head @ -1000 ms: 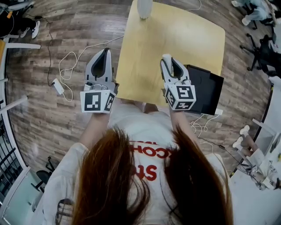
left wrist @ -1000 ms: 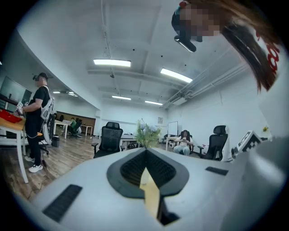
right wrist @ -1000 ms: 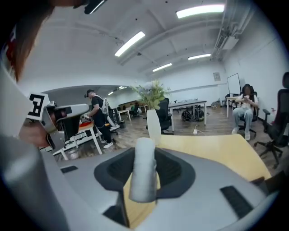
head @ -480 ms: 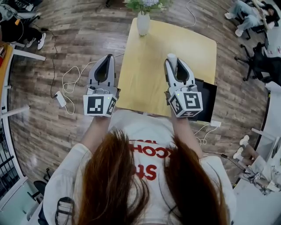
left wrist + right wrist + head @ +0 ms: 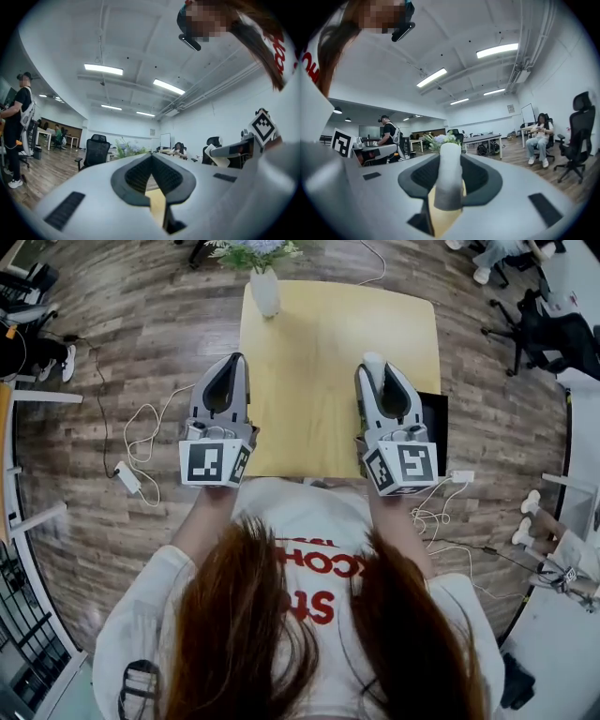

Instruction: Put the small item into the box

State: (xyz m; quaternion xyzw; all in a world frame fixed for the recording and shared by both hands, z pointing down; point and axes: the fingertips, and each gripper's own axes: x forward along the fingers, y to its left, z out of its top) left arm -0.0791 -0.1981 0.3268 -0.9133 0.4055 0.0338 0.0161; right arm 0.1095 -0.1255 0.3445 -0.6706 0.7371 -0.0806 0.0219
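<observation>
In the head view both grippers hover side by side over the near edge of the yellow table (image 5: 319, 352). My right gripper (image 5: 373, 364) is shut on the small item (image 5: 372, 359), a white rounded cylinder that sticks out past its fingertips; the right gripper view shows the small item (image 5: 449, 173) upright between the black pads. The black box (image 5: 435, 427) lies at the table's right edge, mostly hidden under the right gripper. My left gripper (image 5: 234, 362) is level with the table's left edge. In the left gripper view the left gripper (image 5: 151, 160) has its tips together and holds nothing.
A white vase of flowers (image 5: 265, 292) stands at the table's far left corner. White cables and a power adapter (image 5: 127, 479) lie on the wooden floor at left. Office chairs (image 5: 539, 329) stand at the upper right, more cables (image 5: 441, 512) by the box.
The view has shifted, so the table sits higher and looks smaller. The right gripper, still holding the white item, now covers more of the black box. Both grippers point more straight ahead.
</observation>
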